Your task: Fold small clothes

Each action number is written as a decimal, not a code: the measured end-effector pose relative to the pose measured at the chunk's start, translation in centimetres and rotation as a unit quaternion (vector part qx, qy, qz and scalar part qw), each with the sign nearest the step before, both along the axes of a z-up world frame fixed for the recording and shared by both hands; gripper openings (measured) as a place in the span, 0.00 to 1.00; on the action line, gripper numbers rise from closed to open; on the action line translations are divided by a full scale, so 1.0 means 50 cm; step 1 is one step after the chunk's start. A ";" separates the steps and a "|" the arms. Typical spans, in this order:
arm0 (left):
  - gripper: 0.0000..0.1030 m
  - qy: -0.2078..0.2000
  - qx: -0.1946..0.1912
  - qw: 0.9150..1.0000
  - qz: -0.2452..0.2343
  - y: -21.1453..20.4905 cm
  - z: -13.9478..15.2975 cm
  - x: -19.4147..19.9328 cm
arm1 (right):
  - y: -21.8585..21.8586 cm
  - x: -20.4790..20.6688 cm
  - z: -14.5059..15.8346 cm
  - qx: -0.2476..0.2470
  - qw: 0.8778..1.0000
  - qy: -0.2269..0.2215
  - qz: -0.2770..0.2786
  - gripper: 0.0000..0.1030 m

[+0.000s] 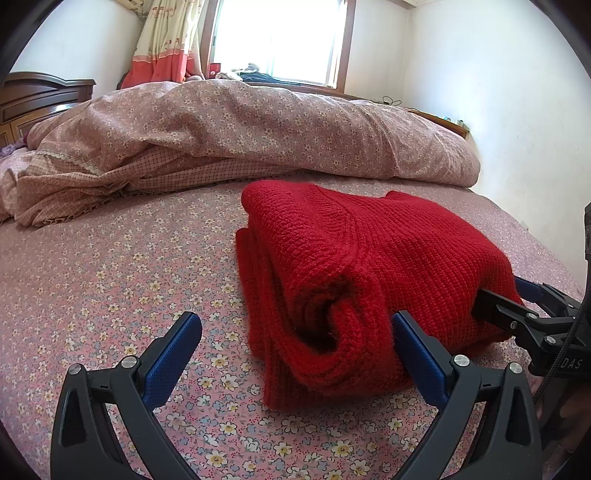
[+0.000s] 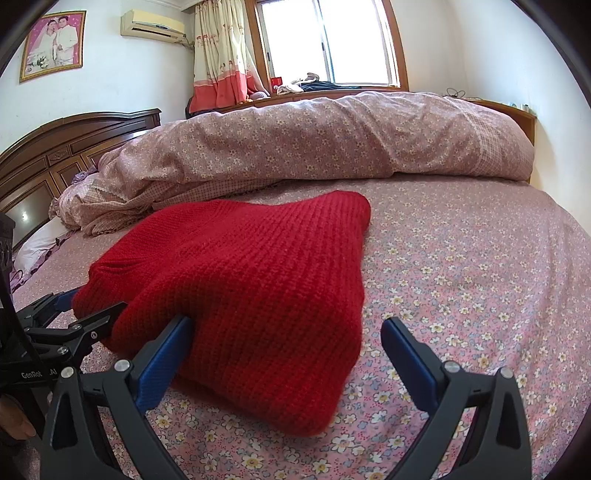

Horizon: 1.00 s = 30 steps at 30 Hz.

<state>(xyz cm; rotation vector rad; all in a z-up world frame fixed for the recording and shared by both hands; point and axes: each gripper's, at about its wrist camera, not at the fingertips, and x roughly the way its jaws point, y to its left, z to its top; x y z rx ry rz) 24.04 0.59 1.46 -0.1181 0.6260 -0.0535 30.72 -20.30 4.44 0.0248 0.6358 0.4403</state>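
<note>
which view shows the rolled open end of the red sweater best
The left wrist view: the red sweater faces it with its stacked layers and curled end opening visible. The right wrist view shows only the smooth knit top and a rounded corner, with the layers hidden.

1. One red knitted garment [image 1: 369, 266], folded, is seen between the two grippers.
2. Two grippers are counted: the left gripper [image 1: 295, 354] and the right gripper [image 2: 286, 354], each with two blue-padded fingers spread apart.
3. One rolled floral quilt [image 1: 258, 136] is shown beyond the garment, ahead of both claws.
4. One floral bedsheet [image 2: 461, 266] is seen beneath the claws.
5. One window [image 2: 328, 40], one curtain [image 2: 221, 51], one air conditioner [image 2: 153, 24] and one framed picture [image 2: 53, 44] are counted far ahead of the right claw.
6. One wooden headboard [image 2: 74, 147] is seen ahead and left of it.
</note>
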 end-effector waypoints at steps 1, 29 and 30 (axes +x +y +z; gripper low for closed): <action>0.96 0.000 0.000 1.000 0.000 0.000 0.000 0.000 | 0.000 0.000 0.000 0.000 1.000 0.000 0.000 1.00; 0.96 -0.004 0.005 1.000 0.002 -0.001 0.000 -0.002 | 0.004 -0.002 -0.001 -0.004 1.000 -0.001 0.002 1.00; 0.96 -0.004 0.006 1.000 0.003 -0.003 0.000 -0.003 | 0.004 -0.002 0.000 -0.004 1.000 -0.001 0.002 1.00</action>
